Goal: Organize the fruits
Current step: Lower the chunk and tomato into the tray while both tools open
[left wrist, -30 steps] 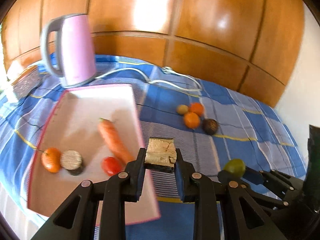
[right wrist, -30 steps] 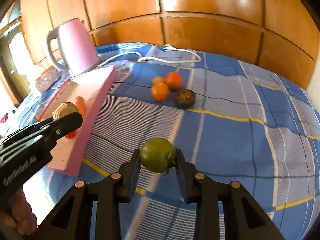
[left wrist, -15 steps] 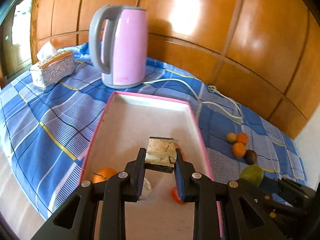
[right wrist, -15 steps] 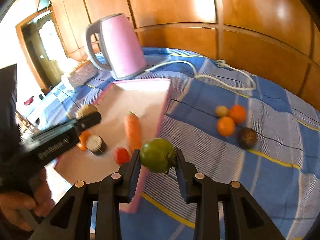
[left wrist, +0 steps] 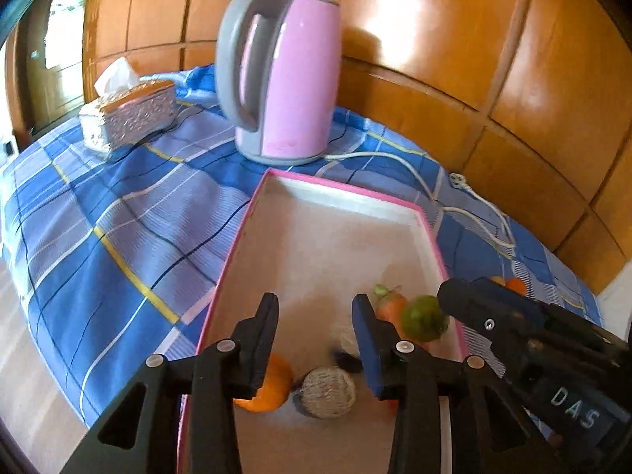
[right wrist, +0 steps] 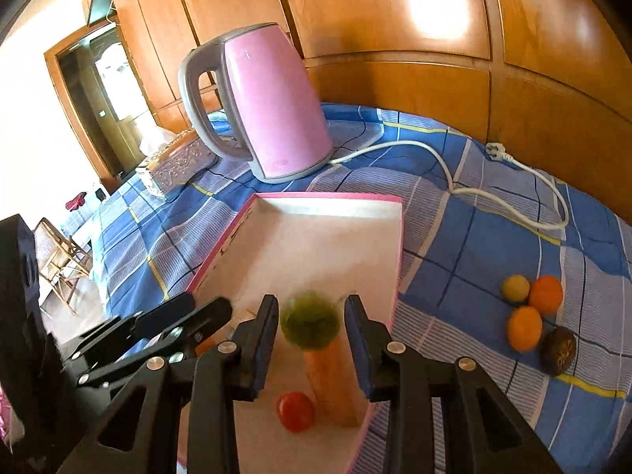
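Release stage: both hand-held grippers, left (left wrist: pixel 314 330) and right (right wrist: pixel 308 330), opening over the pink tray (right wrist: pixel 328 202), left empty, green fruit (right wrist: pixel 311 324) loose between right jaws, liable to roll against the carrot (right wrist: pixel 333 379).

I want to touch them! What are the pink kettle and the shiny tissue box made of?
The kettle looks like smooth glossy plastic, pink with grey trim: soft highlights show on its side. The tissue box looks like embossed silvery metal, or maybe metal-look plastic, judging by its raised patterned sheen.
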### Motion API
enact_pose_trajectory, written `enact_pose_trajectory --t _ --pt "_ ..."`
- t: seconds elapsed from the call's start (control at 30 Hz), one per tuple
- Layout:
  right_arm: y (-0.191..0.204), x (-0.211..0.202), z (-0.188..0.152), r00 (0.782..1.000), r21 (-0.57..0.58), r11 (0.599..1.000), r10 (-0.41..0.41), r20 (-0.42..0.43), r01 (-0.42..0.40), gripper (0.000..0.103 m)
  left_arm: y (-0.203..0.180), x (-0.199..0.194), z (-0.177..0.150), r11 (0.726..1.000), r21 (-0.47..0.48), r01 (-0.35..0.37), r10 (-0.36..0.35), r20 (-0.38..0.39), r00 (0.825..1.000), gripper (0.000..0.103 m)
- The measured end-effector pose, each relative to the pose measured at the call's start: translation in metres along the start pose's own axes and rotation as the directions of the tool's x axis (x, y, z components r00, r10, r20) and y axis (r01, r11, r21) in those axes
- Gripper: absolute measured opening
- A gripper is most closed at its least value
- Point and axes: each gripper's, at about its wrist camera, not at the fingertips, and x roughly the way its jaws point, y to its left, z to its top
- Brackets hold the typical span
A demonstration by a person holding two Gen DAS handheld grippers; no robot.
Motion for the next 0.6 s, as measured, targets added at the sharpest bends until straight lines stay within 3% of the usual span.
enact_pose_trajectory --t 0.3,0.6 --pt "-0.005 -0.001 -0.024 0.999 0.054 0.999 -0.003 -0.035 0.005 0.037 0.0 -0.006 -0.013 0.997 -0.014 -0.071 0.071 -0.001 0.997 0.039" --pt "-0.008 -0.025 -0.042 0.997 0.069 0.995 -0.071 -0.007 0.071 0.037 -0.011 -0.022 -0.022 0.997 0.02 -0.069 0.069 0.015 0.998 0.039"
